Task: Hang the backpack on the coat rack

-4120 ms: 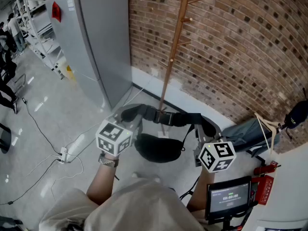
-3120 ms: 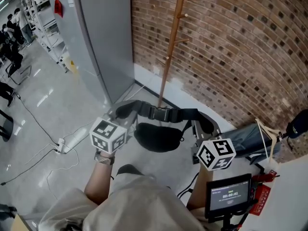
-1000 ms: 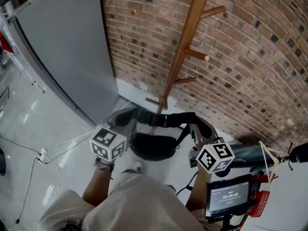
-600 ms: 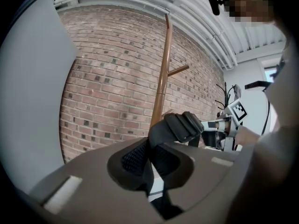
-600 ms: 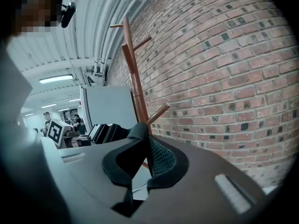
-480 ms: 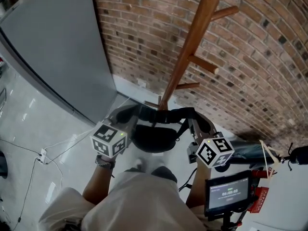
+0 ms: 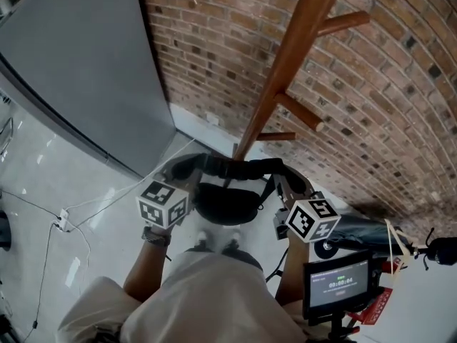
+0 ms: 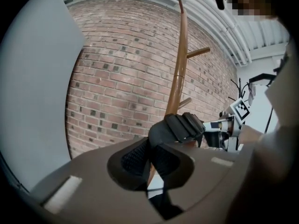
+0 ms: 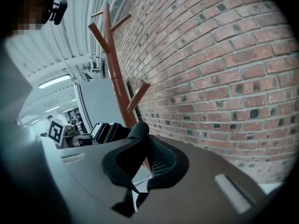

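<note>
A black backpack (image 7: 224, 204) hangs between my two grippers by its padded shoulder strap (image 7: 235, 167). My left gripper (image 7: 183, 174) is shut on the strap's left end (image 8: 161, 148). My right gripper (image 7: 285, 185) is shut on its right end (image 9: 135, 148). The wooden coat rack (image 7: 285, 70) stands just behind the strap, against the brick wall. Its pole leans up to the top right, and its pegs (image 7: 300, 113) stick out to the right above the bag. In the left gripper view the pole (image 8: 179, 69) rises straight ahead. In the right gripper view it (image 9: 115, 73) stands to the left.
A tall grey cabinet (image 7: 71, 63) stands to the left of the rack. White cables (image 7: 68, 220) lie on the glossy floor at the left. A small screen (image 7: 335, 284) and a dark bag (image 7: 364, 231) sit at the lower right. The brick wall (image 7: 400, 120) closes the far side.
The view has closed in on the coat rack, which now looms larger overhead. Both grippers, still shut on the strap, have carried the backpack nearer the pole and slightly down.
</note>
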